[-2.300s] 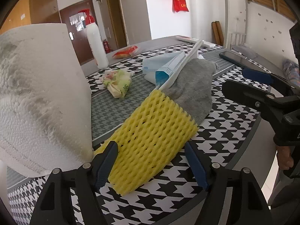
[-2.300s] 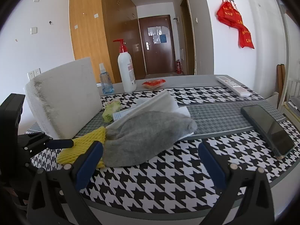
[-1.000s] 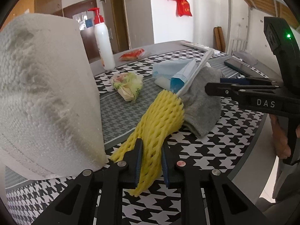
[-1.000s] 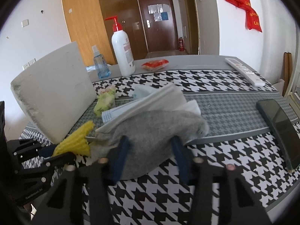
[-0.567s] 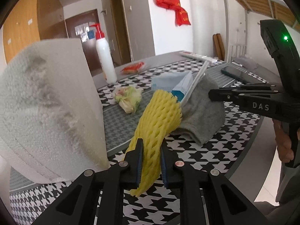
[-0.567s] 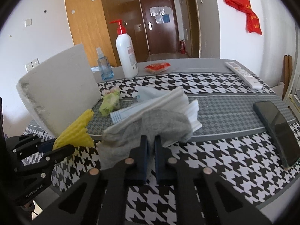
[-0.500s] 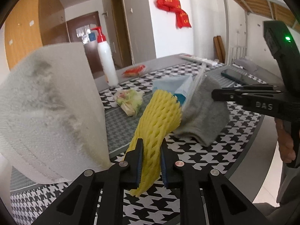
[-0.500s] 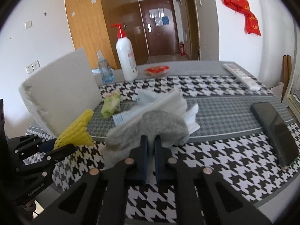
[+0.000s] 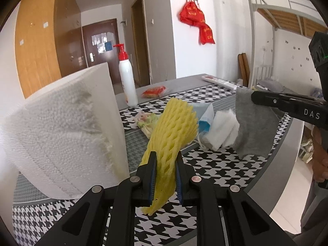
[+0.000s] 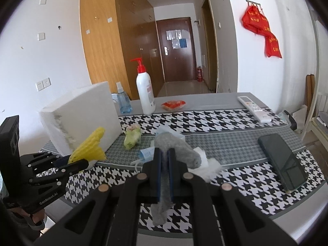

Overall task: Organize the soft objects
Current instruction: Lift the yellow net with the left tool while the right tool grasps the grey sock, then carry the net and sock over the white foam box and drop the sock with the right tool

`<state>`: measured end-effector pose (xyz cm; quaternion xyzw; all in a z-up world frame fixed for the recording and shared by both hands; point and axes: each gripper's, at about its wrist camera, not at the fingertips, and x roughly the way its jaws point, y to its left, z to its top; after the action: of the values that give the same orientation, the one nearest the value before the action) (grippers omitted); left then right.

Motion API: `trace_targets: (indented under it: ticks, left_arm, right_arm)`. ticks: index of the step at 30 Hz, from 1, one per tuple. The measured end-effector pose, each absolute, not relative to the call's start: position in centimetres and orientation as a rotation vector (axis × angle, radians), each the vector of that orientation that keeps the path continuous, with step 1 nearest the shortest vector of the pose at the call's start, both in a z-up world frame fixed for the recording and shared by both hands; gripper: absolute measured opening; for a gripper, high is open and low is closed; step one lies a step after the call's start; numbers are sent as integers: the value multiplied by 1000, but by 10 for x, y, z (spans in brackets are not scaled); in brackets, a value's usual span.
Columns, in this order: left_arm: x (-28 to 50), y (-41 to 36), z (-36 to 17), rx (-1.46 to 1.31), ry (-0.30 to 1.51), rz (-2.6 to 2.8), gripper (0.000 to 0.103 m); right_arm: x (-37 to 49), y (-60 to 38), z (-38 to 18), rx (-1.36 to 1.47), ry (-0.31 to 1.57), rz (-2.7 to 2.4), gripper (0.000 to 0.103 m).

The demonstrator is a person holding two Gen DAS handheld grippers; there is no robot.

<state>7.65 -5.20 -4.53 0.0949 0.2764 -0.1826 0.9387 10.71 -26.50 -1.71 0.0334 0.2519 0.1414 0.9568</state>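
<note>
- The left gripper (image 9: 165, 160) is clamped tight on a yellow foam net sleeve (image 9: 174, 127), which is squeezed flat between the blue pads. The sleeve stands up and away from the jaws, clear of the table, and a short tail hangs below them.
- The right gripper (image 10: 164, 157) is closed hard on a grey cloth (image 10: 174, 145). The cloth is pinched thin between the pads, bulges beyond them, and a strip dangles underneath. Seen from the left wrist, it hangs down from the fingers above the table.
- The table (image 10: 235, 141) wears a black-and-white houndstooth cover with grey bands.
- On it, under and just behind the raised cloth, lie folded white tissues (image 9: 220, 129) and a pale blue face mask (image 9: 205, 116).
- A small crumpled green-and-white wrapper (image 10: 132, 137) lies near the middle of the table.
- A large white foam block (image 9: 67, 127) stands at the left, just beside the yellow sleeve.
- Towards the far edge stand a white pump bottle with a red top (image 10: 145, 94) and a small clear spray bottle (image 10: 122, 100), with a red packet (image 10: 173, 104) near them.
- A dark phone (image 10: 283, 162) lies on the right side, and a white remote control (image 10: 253, 108) sits at the far right.
</note>
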Motion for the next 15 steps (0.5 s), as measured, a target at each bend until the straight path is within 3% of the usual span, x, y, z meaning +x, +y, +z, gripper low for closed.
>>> trace_targets:
  ticks: [15]
  left_arm:
    - [66,-41,-30,154,526,-345,18]
  right_arm:
    - [97,-261,2,58,460,290,7]
